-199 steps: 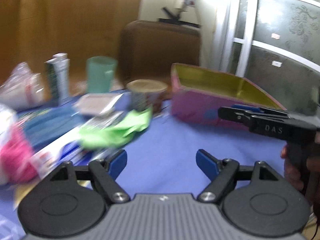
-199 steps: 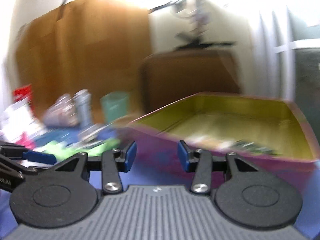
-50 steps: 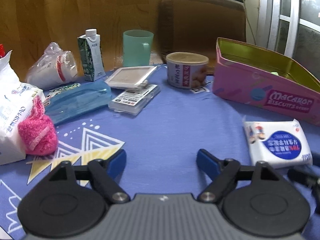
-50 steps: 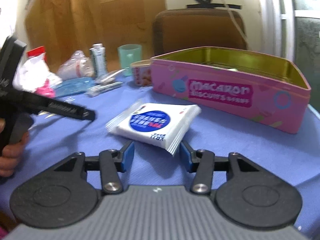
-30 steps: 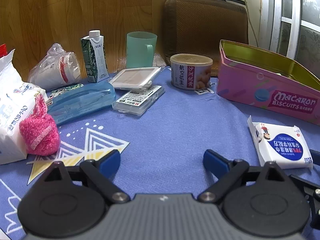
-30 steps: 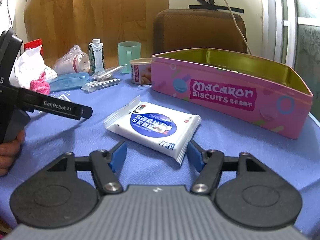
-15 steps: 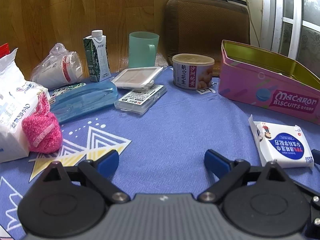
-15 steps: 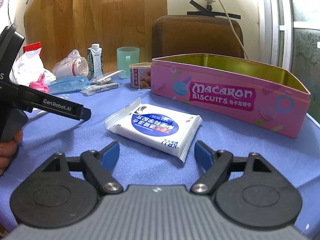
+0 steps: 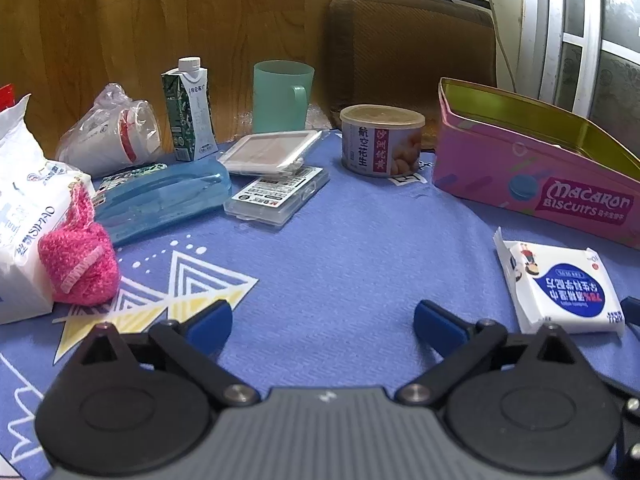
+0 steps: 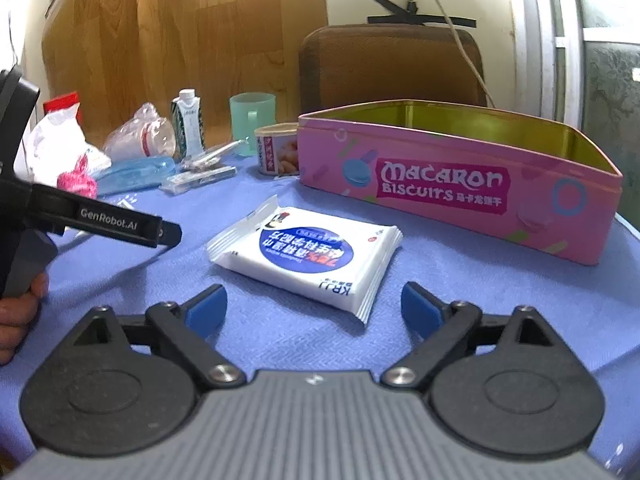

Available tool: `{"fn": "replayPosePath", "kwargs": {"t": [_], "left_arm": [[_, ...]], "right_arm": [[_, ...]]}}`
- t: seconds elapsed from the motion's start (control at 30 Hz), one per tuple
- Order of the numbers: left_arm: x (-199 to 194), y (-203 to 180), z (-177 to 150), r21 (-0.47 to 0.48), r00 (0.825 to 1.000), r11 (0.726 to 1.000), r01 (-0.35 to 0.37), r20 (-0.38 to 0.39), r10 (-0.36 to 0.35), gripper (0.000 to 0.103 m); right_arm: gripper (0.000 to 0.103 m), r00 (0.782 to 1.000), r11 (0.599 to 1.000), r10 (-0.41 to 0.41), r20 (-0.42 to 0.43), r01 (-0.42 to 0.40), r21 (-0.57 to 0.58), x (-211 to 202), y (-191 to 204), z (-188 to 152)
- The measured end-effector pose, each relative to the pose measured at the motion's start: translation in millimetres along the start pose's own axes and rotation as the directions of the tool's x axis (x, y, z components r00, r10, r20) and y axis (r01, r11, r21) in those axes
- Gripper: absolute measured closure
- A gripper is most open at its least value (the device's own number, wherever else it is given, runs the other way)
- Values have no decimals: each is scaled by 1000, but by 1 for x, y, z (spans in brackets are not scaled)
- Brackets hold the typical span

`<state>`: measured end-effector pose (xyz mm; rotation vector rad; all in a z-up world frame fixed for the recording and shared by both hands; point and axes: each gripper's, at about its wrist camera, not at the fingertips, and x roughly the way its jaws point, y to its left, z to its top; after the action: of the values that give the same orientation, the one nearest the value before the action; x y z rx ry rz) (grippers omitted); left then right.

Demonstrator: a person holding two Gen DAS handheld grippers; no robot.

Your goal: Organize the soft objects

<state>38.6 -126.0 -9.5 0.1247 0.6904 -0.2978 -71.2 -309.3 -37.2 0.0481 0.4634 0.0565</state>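
A white tissue pack (image 10: 308, 254) with a blue round label lies flat on the blue tablecloth, just beyond my right gripper (image 10: 314, 310), which is open and empty. The pack also shows in the left wrist view (image 9: 560, 288) at the right. A pink macaron biscuit tin (image 10: 460, 184) stands open behind it, also seen in the left wrist view (image 9: 536, 176). A pink fuzzy cloth (image 9: 80, 260) sits at the left against a white bag (image 9: 20, 208). My left gripper (image 9: 322, 326) is open and empty over bare cloth.
At the back stand a peanut can (image 9: 380, 140), a green cup (image 9: 280, 96), a milk carton (image 9: 190, 108), a bagged cup (image 9: 108, 132), a blue case (image 9: 160, 196) and clear plastic boxes (image 9: 276, 188). A brown chair (image 9: 408, 48) is behind the table.
The right gripper's jaws have opened wider around the near end of the tissue pack over the last second. The left gripper has barely moved.
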Motion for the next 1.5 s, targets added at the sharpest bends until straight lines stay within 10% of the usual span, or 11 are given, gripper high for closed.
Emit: {"fn": "replayPosePath", "kwargs": {"t": [0.87,1.07,1.23,1.5], "left_arm": [[-2,2,0,-23,999,999,43,7,-43,2],[-16,-8,24,-107,930,924,368,29,-367,4],[12,-60,32,39,911,915,403,-112,-396,17],[-11,-81,43,119,905,897,425,-64,-420,39]], "right_arm": [[4,1000,999,10,-14,-10,-37,2,7,0],[8,1000,999,-3,-31,2,-38,-3,-7,8],[17,996,998,29,-81,-33,-55,7,-20,20],[48,995,992,95,-41,-98,-83,12,-9,25]]}}
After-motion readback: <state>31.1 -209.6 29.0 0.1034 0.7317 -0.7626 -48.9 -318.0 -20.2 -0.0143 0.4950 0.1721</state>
